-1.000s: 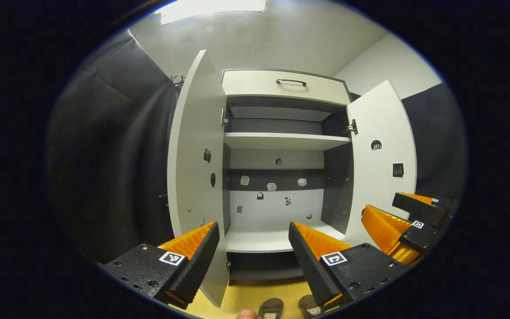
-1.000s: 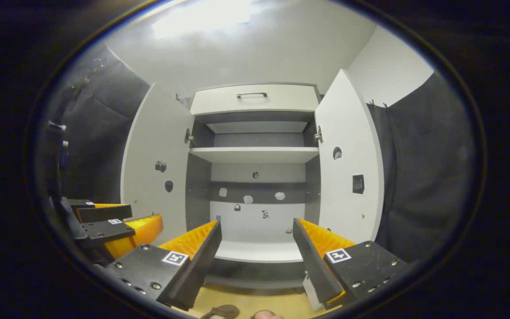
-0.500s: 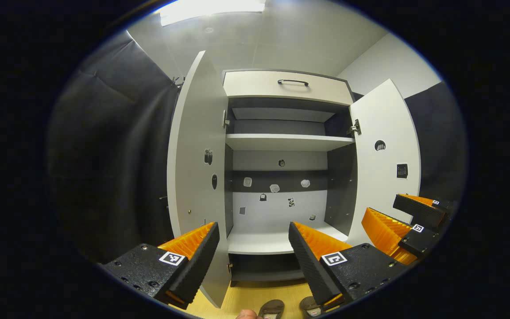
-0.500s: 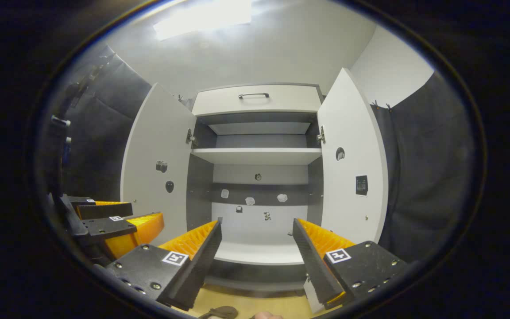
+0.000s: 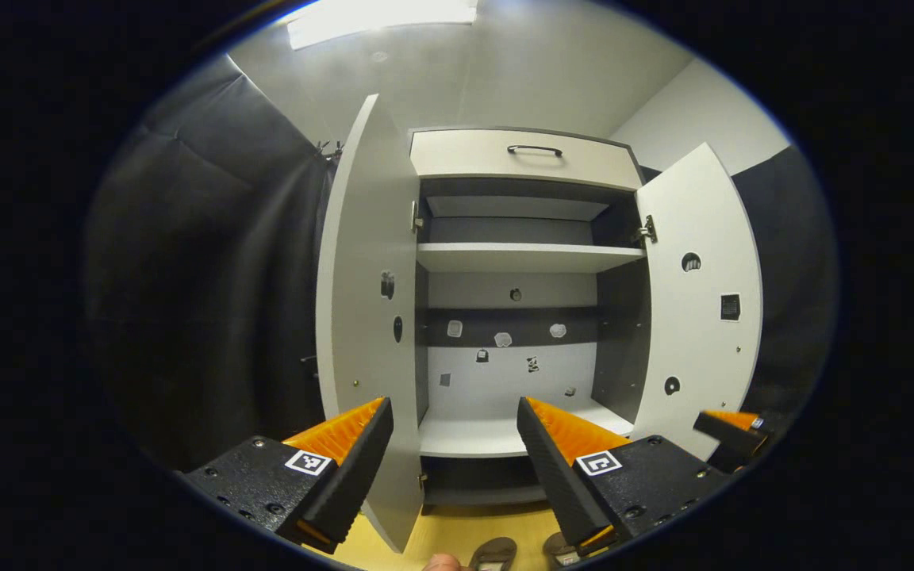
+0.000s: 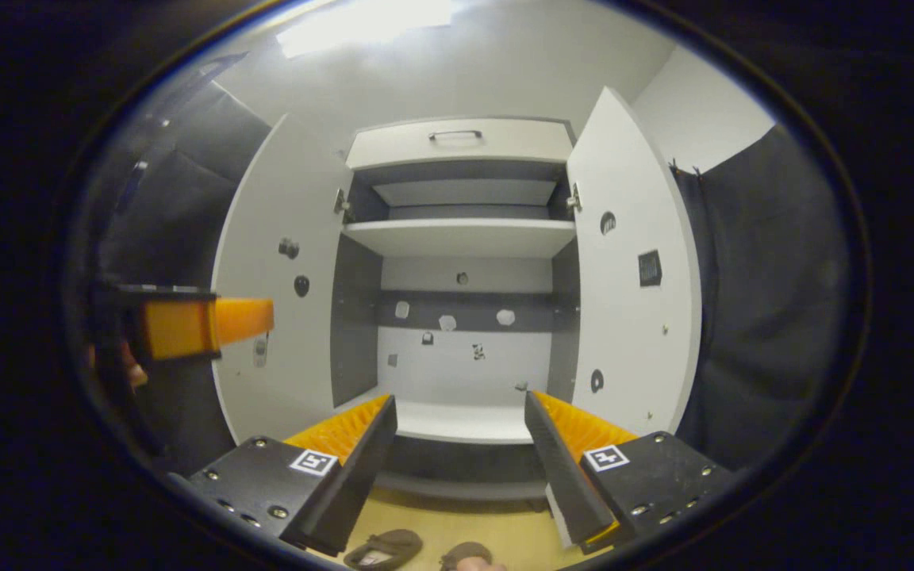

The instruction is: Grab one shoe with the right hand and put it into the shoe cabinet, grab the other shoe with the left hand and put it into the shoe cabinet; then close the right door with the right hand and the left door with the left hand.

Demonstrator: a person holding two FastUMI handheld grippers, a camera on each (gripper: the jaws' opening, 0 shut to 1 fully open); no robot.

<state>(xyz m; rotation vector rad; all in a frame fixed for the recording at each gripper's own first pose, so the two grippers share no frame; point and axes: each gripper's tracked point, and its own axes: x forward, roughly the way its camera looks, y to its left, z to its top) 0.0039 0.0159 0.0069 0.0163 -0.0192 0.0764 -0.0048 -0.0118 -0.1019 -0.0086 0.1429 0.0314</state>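
The white shoe cabinet [image 5: 520,258] stands ahead with both doors swung wide: left door [image 5: 362,317], right door [image 5: 699,317]. Its shelves hold nothing; the lowest shelf [image 5: 497,436] sits just past my fingers. Two brown shoes [image 5: 497,551] [image 5: 556,547] lie on the yellow floor at the bottom edge of the left gripper view, below the grippers. They appear again as shoes [image 6: 382,547] [image 6: 465,553] in the right gripper view. My left gripper [image 5: 453,444] is open and holds nothing. My right gripper [image 6: 461,444] is open too, above the shoes. The cabinet [image 6: 461,236] faces it.
Dark cloth walls flank the cabinet on both sides. A drawer with a dark handle [image 5: 532,149] tops the cabinet. The right gripper [image 5: 731,432] pokes in low beside the right door. The left gripper [image 6: 195,325] hangs in front of the left door [image 6: 274,238].
The right gripper has dropped and tipped downward, so the cabinet rose in its view and the shoes show more. The left gripper shifted slightly to the left. Both stayed open.
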